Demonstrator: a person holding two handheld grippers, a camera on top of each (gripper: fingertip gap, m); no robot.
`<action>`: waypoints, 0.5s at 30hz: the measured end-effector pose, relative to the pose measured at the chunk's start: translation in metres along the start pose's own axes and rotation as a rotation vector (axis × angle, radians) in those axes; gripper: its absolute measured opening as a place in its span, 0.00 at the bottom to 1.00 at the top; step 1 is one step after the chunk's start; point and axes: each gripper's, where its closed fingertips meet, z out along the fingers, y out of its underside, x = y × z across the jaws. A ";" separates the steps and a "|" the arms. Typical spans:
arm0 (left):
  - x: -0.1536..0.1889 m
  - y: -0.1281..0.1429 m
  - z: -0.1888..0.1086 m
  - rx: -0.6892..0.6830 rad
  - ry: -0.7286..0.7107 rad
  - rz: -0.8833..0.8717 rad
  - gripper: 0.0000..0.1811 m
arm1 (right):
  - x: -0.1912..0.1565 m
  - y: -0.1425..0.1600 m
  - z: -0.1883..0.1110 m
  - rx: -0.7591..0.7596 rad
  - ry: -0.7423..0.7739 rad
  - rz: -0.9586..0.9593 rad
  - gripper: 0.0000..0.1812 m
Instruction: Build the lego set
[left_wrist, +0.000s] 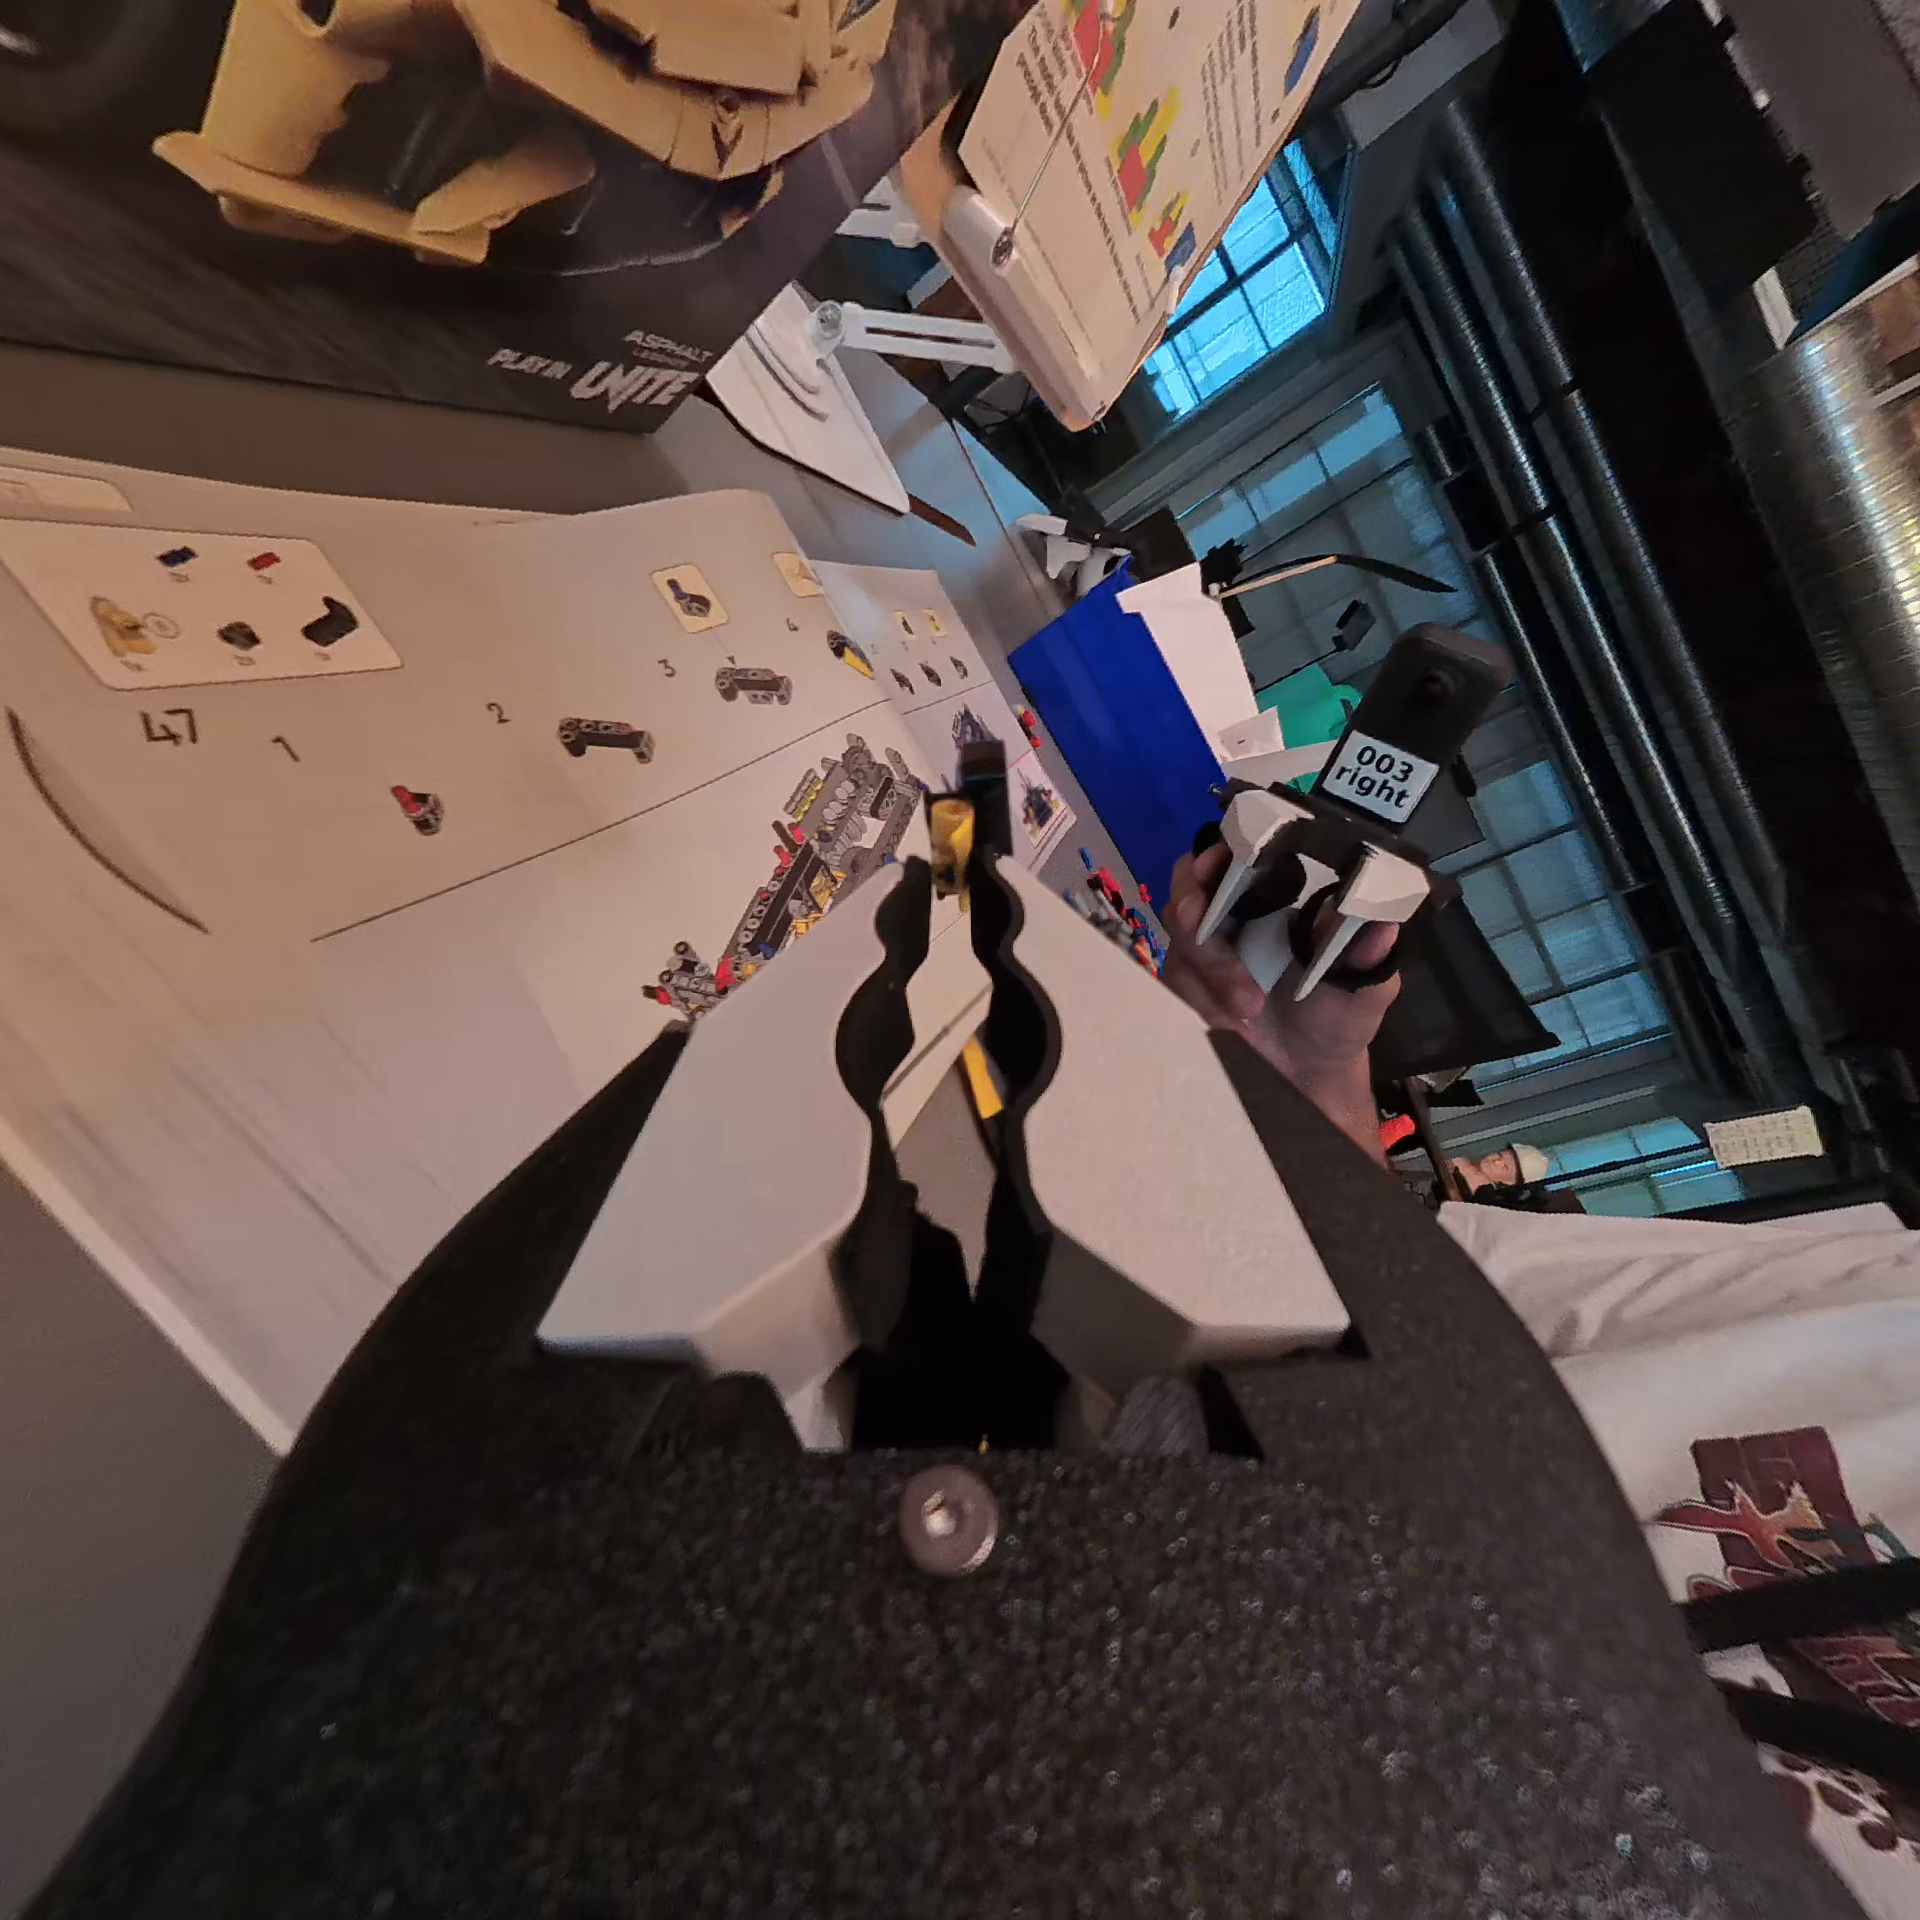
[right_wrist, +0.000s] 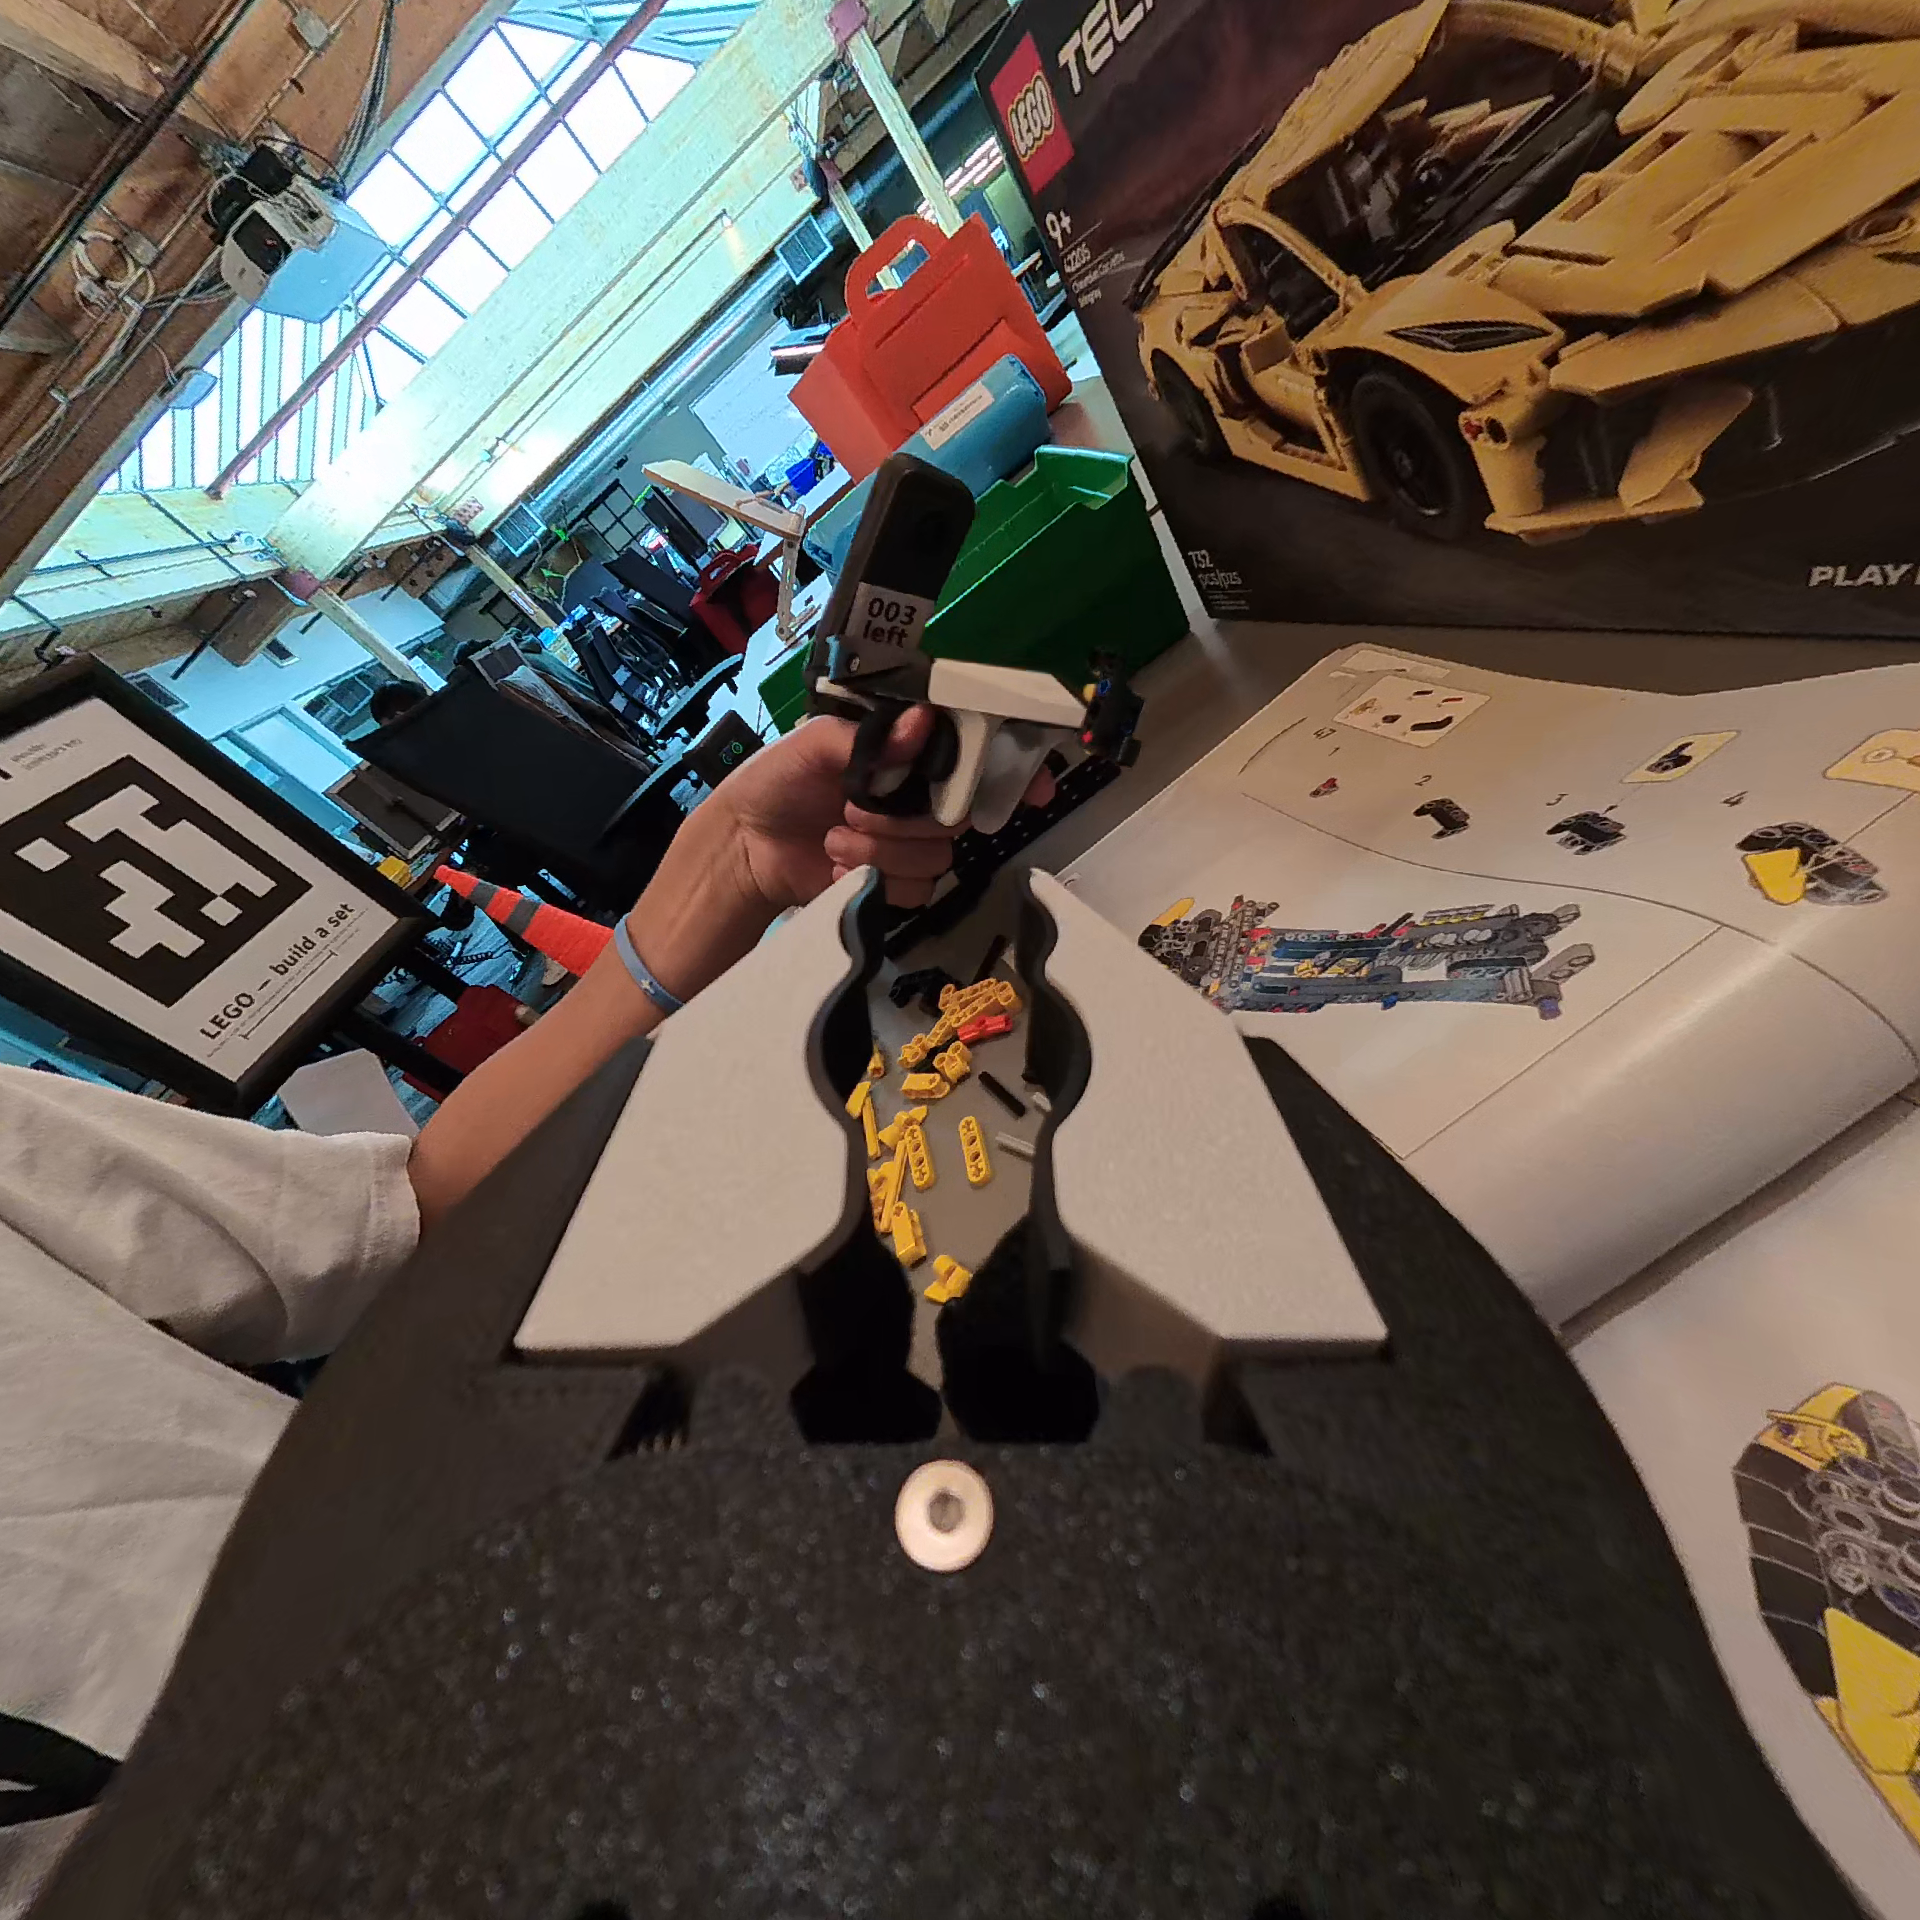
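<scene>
My left gripper (left_wrist: 948, 868) is shut on a small yellow and black lego assembly (left_wrist: 954, 826) and holds it up over the open instruction booklet (left_wrist: 416, 748). In the right wrist view the left gripper (right_wrist: 1086, 717) is held by a hand, with the assembly (right_wrist: 1112, 707) at its tips and a long black holed beam (right_wrist: 1023, 821) hanging below. My right gripper (right_wrist: 951, 894) is open and empty, above several loose yellow pieces (right_wrist: 914, 1132) on the grey table. It also shows in the left wrist view (left_wrist: 1299, 925), fingers apart.
The lego box (right_wrist: 1507, 312) stands behind the booklet (right_wrist: 1455, 914). A green bin (right_wrist: 1039, 561) and an orange case (right_wrist: 935, 312) sit at the back. A framed marker sign (right_wrist: 156, 883) stands left. A blue bin (left_wrist: 1122, 727) and more loose pieces (left_wrist: 1112, 904) lie beyond the booklet. One gripper's finger ends stand about 12 centimetres off the other's.
</scene>
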 end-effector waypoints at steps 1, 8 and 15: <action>0.001 0.001 0.001 -0.004 0.004 0.003 0.03 | 0.000 0.000 0.000 -0.002 0.000 0.001 0.12; 0.008 0.000 0.001 -0.001 0.034 0.001 0.03 | 0.001 0.002 0.001 -0.005 -0.002 0.008 0.13; 0.006 0.001 0.001 -0.009 0.016 0.014 0.03 | 0.000 0.004 0.002 -0.014 -0.004 0.009 0.13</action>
